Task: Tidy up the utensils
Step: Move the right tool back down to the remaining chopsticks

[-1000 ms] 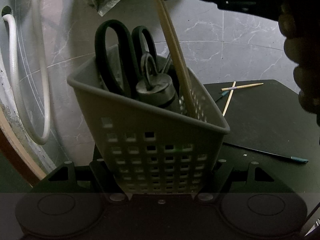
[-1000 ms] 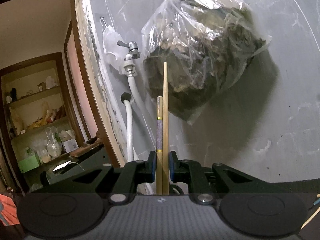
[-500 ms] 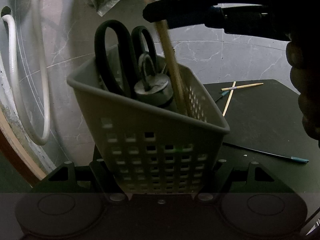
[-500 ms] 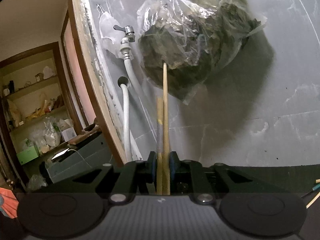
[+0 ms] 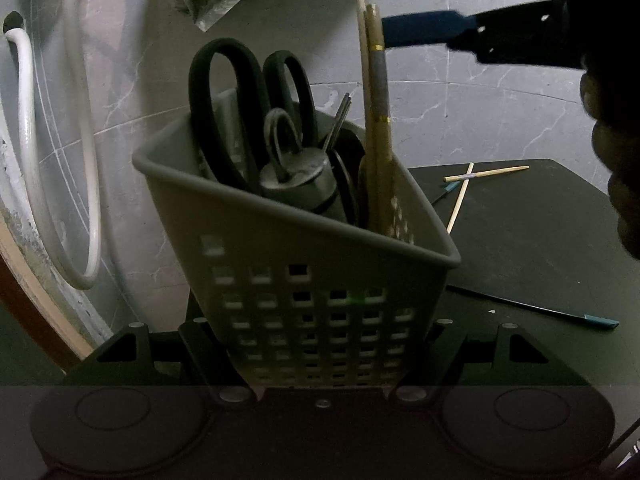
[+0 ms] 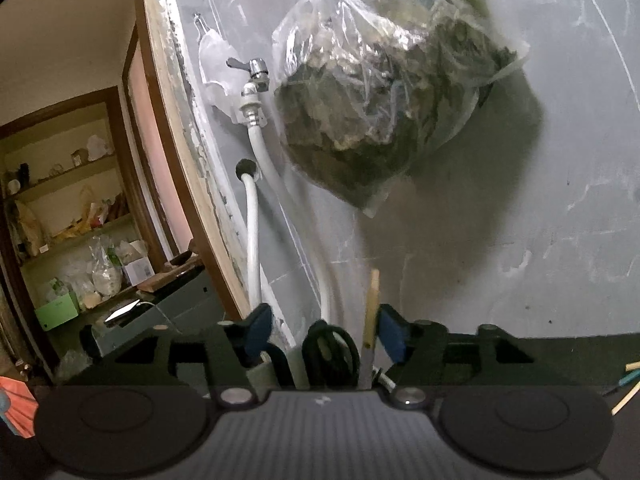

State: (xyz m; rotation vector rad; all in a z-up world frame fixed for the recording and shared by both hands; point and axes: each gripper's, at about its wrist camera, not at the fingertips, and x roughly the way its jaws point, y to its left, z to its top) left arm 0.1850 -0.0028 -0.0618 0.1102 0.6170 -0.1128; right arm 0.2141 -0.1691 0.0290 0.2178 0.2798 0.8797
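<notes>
Grey wall (image 6: 520, 240) behind; left fingers (image 5: 200, 344) pinch basket (image 5: 304, 264), right fingers (image 6: 392, 336) spread.

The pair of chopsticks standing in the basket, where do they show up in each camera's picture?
Left wrist view: the chopsticks stand upright at the gray basket's right corner.
Right wrist view: the chopsticks rise at bottom center, between the right gripper's open fingers.
Shared landmark: the black scissors.
</notes>
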